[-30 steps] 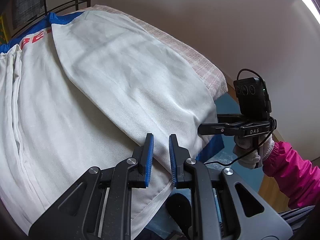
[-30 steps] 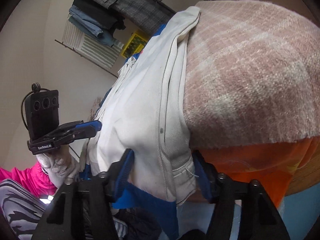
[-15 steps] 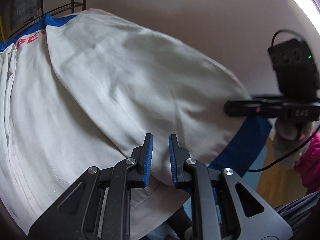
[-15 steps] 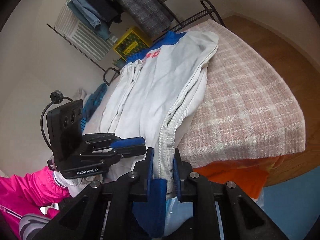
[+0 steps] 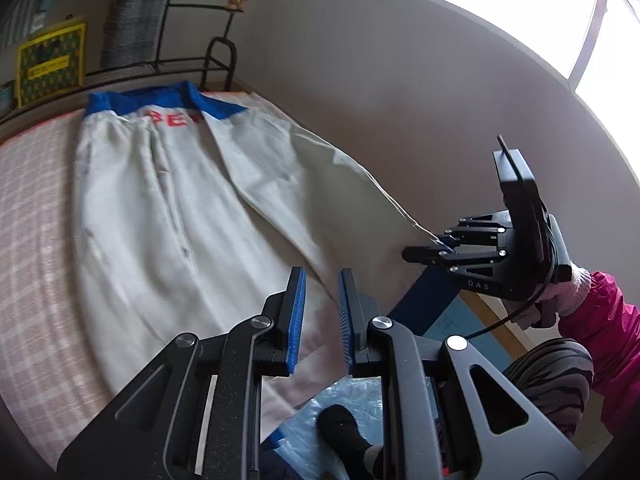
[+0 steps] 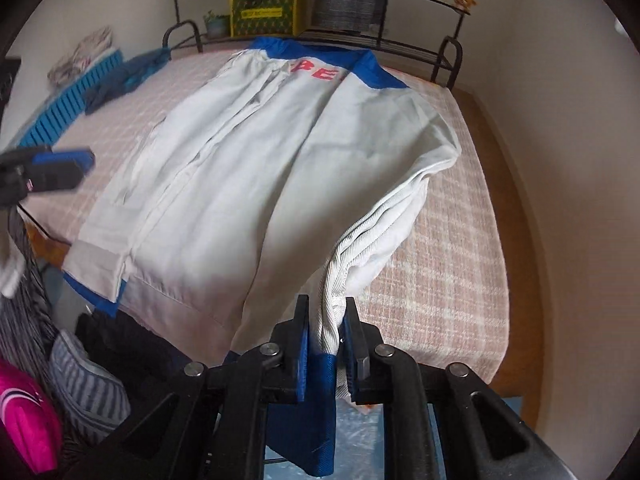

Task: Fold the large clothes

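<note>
The white jacket [image 6: 240,168] lies lengthwise on the pink plaid bed [image 6: 452,248], its blue collar toward the black metal rack [image 6: 400,36] against the wall. The right gripper [image 6: 325,344] pinches a ribbed, blue-cuffed sleeve at the jacket's near end. The left gripper [image 5: 320,316] hovers there, slightly parted and empty.

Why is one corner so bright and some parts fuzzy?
Left wrist view: the window is blown out white, and the red letters look smeared. Right wrist view: the left gripper at the edge is blurred; both views curve like a fishbowl.
</note>
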Action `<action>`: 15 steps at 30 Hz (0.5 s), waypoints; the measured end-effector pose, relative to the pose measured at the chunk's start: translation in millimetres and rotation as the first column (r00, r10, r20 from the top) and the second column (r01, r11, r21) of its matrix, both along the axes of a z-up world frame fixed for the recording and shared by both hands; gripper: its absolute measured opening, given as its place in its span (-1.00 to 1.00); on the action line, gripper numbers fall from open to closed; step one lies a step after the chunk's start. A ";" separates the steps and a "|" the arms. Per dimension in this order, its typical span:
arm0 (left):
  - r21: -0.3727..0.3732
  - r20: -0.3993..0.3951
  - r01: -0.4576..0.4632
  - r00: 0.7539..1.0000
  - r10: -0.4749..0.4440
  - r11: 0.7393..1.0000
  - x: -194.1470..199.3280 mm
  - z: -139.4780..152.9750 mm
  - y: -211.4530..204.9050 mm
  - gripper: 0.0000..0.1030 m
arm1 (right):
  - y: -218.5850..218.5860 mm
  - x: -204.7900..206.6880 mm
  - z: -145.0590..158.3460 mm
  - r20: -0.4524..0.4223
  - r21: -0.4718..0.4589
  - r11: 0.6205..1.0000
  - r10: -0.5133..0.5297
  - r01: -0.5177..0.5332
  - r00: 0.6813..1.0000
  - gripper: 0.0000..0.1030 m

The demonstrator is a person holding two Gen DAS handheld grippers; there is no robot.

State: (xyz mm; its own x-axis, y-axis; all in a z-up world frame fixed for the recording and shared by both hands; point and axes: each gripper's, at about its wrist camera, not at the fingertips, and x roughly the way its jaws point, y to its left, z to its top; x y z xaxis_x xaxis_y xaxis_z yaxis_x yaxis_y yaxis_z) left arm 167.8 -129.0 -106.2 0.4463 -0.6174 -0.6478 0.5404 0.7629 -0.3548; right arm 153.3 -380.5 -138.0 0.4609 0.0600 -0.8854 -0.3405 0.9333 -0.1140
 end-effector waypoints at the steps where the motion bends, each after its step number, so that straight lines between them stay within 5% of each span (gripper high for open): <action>1: 0.004 0.018 -0.030 0.999 0.030 1.000 -1.7 4.5 14.3 -0.73 | 13.9 -3.0 1.8 0.010 -0.056 0.998 0.037 -0.036 0.999 -0.75; 9: -0.031 0.053 -0.259 0.964 0.260 0.965 -10.1 17.2 117.9 -0.73 | 129.7 -12.2 -11.7 -0.014 -0.274 0.914 0.306 -0.298 0.952 -0.76; 15: -0.027 0.049 -0.312 0.949 0.313 0.950 -21.1 13.6 154.3 -0.73 | 198.9 -34.6 -58.6 -0.110 -0.387 0.782 0.487 -0.489 0.866 -0.76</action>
